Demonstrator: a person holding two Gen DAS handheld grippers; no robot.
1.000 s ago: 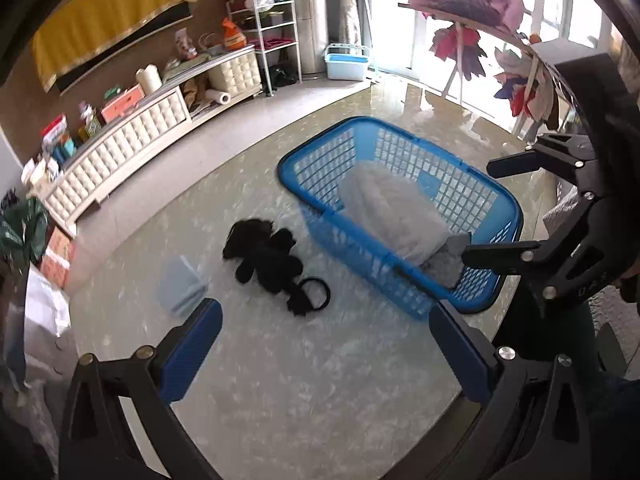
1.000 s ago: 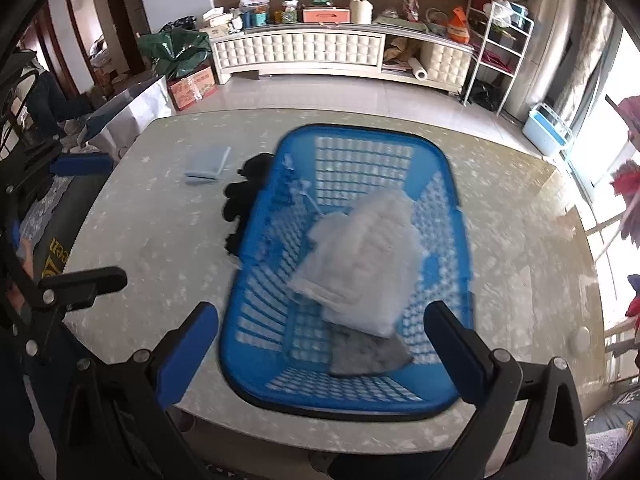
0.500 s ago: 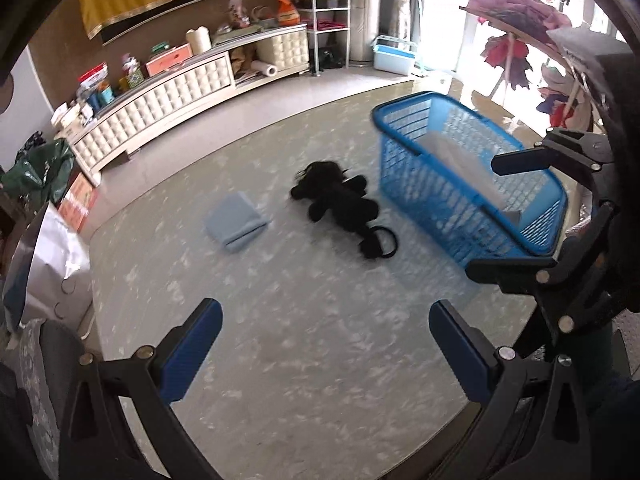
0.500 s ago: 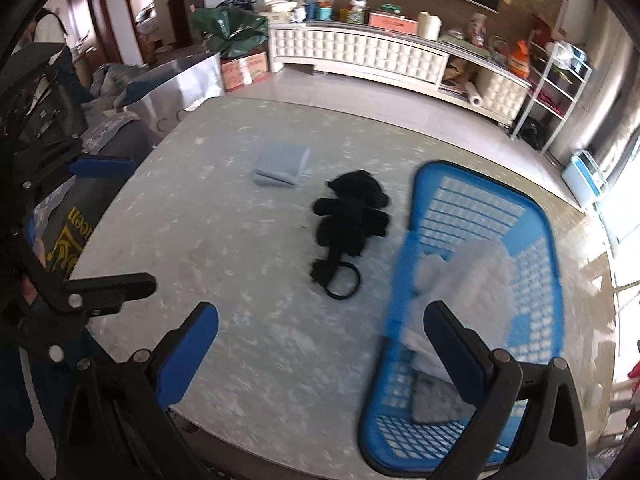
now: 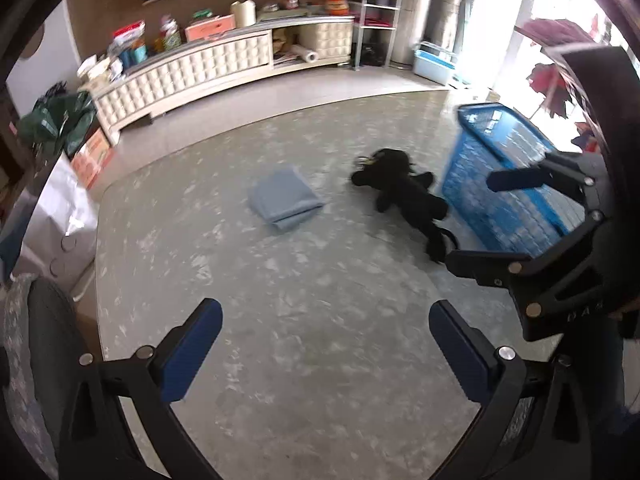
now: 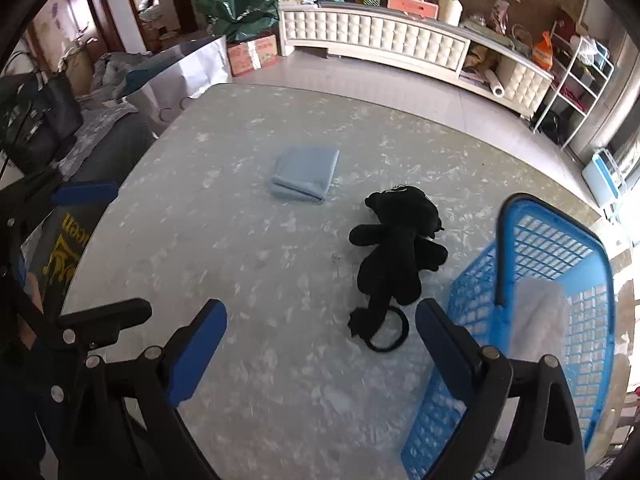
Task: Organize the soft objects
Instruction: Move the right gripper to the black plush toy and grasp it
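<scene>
A black plush toy [image 6: 396, 248] lies on the marble table [image 6: 280, 360], also seen in the left wrist view [image 5: 404, 196]. A folded light-blue cloth [image 6: 306, 174] lies beyond it, left of the toy in the left wrist view [image 5: 285, 202]. A blue basket [image 6: 560, 320] at the right holds a white soft item [image 6: 536, 316]; it shows at the right in the left wrist view [image 5: 504, 184]. My left gripper [image 5: 326, 346] is open and empty over the near table. My right gripper [image 6: 320, 346] is open and empty, just short of the toy's looped tail.
A white cabinet [image 6: 380, 40] with clutter stands along the far wall. A green bag [image 6: 236, 10] and boxes lie on the floor at the left. A chair with clothes [image 6: 100, 128] stands beside the table's left edge. A white rack [image 6: 576, 76] stands at the right.
Both views have swung left, away from the basket. The plush toy and the folded cloth have come toward the middle of both views. Both grippers stayed open and empty.
</scene>
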